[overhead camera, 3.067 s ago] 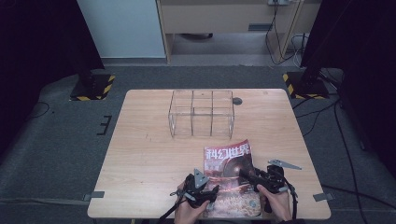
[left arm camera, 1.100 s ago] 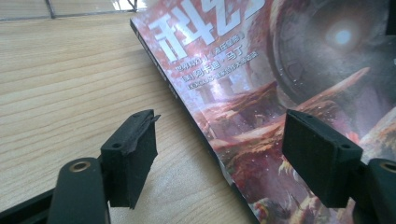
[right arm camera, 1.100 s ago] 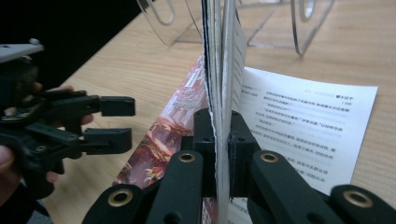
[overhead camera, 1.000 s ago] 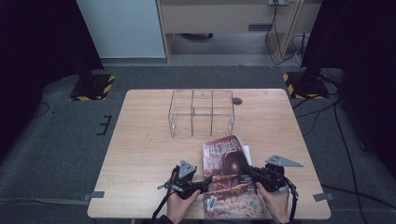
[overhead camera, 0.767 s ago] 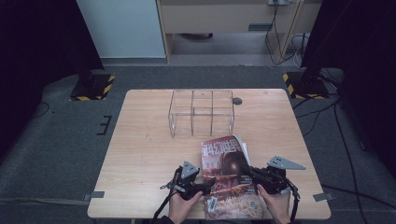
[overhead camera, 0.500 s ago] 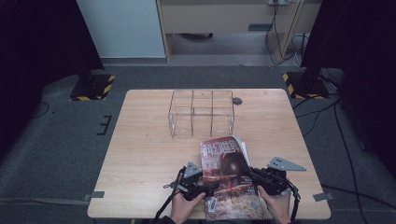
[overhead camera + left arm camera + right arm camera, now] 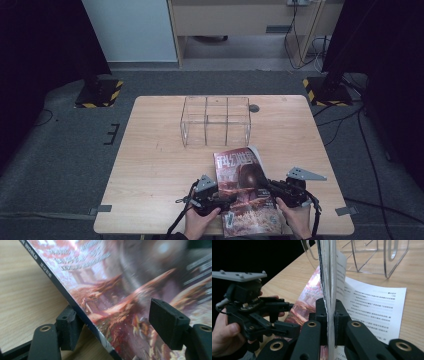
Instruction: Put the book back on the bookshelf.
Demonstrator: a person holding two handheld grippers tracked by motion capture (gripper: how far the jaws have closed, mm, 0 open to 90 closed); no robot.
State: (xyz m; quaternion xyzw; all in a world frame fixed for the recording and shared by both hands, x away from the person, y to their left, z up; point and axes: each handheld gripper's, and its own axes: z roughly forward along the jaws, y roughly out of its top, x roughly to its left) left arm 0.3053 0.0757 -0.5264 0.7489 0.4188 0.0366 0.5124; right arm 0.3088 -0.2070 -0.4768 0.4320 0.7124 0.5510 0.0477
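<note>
Now magazine [image 7: 329, 277] clamped in right hand-held gripper [image 7: 329, 315]; left hand-held gripper [image 7: 112, 320] straddles spine.

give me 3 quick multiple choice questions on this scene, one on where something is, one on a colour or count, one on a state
1. Where is the clear divided box relative to the magazine?
A. beyond it, toward the table's far edge
B. on top of it
C. under the table

2. What colour are the jaws of each hand-held gripper?
A. white
B. black
C. yellow

3. What is the state of the right hand-held gripper?
A. open, apart from everything
B. shut on the clear box
C. shut on the magazine's pages

Answers:
1. A: in the high view the box stands farther up the table than the magazine.
2. B: both gripper views show black jaws.
3. C: in the right gripper view a stack of pages stands clamped between its jaws, while the left hand-held gripper is open around the cover's spine edge.
</note>
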